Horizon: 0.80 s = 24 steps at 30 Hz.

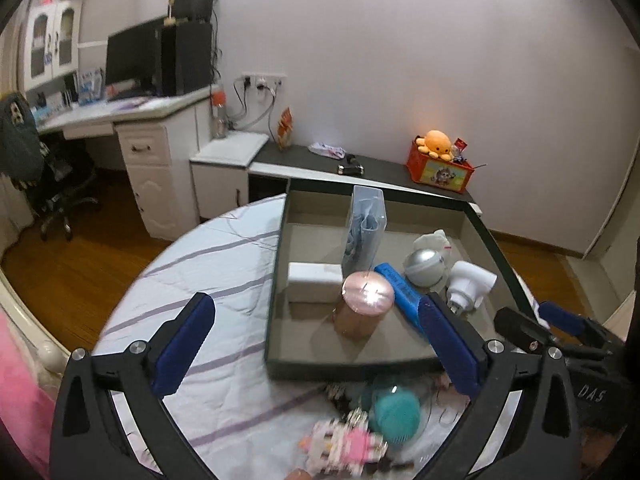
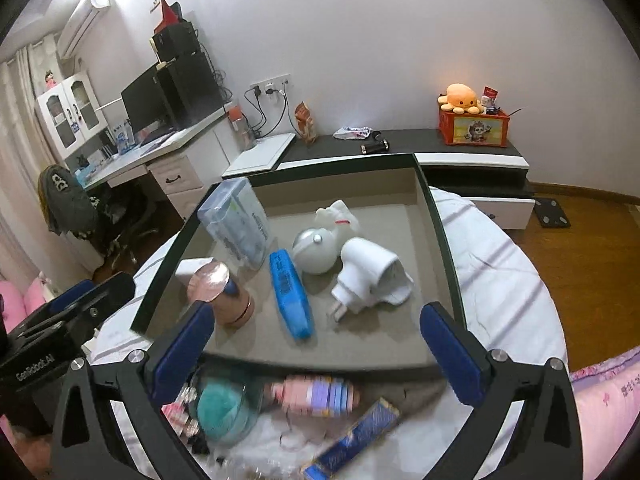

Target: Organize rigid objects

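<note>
Clutter lies nearest, at the bed's near edge: a teal round object (image 2: 224,412), a pink block figure (image 2: 312,396) and a blue flat box (image 2: 356,440), long axis slanting up-right. Right tool (image 2: 316,348) and left tool (image 1: 316,344) both stand fully spread, holding nothing; the right looks closer to these. Beyond, the tray (image 2: 444,240) holds a blue case (image 2: 290,294) and a white plug (image 2: 368,276).
</note>
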Motion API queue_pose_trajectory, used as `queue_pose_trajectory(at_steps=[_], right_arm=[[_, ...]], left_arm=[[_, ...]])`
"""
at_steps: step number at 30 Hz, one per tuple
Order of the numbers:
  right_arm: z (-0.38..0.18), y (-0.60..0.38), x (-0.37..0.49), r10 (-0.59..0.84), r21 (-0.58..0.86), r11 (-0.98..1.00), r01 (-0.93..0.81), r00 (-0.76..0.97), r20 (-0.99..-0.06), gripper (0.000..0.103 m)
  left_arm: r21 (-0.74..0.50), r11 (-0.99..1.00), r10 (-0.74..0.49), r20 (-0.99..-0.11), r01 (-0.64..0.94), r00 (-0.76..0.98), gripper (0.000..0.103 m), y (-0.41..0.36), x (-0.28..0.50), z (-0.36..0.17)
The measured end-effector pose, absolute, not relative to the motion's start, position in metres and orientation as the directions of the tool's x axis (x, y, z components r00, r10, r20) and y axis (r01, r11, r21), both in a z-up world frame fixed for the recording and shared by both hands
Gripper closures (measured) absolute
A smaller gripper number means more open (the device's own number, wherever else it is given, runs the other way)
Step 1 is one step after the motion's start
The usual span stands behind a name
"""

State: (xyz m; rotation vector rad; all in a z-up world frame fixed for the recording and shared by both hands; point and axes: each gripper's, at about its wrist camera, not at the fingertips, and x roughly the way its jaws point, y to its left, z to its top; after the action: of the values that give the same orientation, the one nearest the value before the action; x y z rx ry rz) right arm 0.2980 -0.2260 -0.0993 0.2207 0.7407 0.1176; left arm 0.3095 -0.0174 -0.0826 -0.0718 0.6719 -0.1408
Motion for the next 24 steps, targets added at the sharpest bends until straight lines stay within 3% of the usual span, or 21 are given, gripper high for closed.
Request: queue_pose_trajectory(at_steps=[24], right_arm=[[-0.075, -0.222, 0.147, 0.149, 0.23, 0.973, -0.012, 0.794, -0.59, 0.0]], left_arm=[[-0.068, 0.995, -0.099, -0.616, 0.072, 0.781, 0.0, -0.003, 0.173, -0.08]])
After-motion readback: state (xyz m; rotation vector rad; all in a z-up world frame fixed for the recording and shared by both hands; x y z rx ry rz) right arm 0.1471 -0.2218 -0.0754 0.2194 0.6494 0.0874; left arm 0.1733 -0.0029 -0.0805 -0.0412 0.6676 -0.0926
